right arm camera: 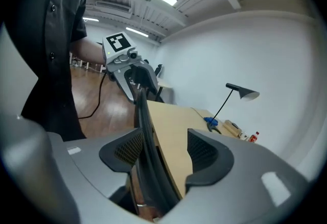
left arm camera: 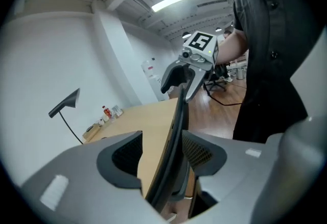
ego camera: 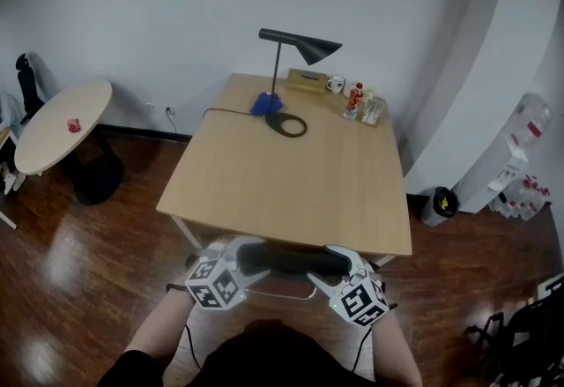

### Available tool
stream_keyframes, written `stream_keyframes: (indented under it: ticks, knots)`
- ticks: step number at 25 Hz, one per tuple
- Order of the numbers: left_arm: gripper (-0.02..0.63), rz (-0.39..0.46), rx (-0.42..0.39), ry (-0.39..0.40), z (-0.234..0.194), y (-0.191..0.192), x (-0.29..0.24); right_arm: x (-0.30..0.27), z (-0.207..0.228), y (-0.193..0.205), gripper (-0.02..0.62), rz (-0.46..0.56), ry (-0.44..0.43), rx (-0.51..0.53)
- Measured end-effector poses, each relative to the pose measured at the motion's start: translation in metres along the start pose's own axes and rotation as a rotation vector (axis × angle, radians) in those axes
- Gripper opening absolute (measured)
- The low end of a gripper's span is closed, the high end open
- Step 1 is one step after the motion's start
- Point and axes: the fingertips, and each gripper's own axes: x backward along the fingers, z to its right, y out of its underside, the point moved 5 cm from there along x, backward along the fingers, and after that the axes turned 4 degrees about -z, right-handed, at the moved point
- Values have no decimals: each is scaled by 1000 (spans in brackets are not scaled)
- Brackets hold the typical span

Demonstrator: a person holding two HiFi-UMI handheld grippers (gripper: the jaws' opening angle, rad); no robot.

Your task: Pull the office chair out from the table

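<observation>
Black office chair (ego camera: 280,260) sits tucked at the near edge of the wooden table (ego camera: 291,182). Only the gripper views show the left gripper (left arm camera: 161,154) and right gripper (right arm camera: 163,149) jaws apart, straddling its backrest rim.

Black office chair (ego camera: 280,260) pushed in, backrest at near edge of light-wood table (ego camera: 282,191).

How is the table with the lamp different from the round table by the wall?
The lamp table is a rectangle; the round table is a circle. The lamp table holds a black lamp, a mug and more; the round table holds just one small red thing. The lamp table has thin pale legs; the round table has a dark base. Both have light wooden tops.
</observation>
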Motion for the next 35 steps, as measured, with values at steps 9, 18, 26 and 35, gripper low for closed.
stream_keyframes:
  ticks: [9,18,26,35]
  knots:
    - [247,-120,-60,81,8,16,-15,-9,-15,10,295,-157,-171,101]
    - [247,-268,-164,119,13,33,-40,-42,-26,32,249,-395,-239,264]
    - [178,-468,-388,109,23,55,-55,-50,-27,41,166,-510,-214,357]
    - [64,-488,-417,68,20,58,-60,-55,-31,52,101,-586,-224,409]
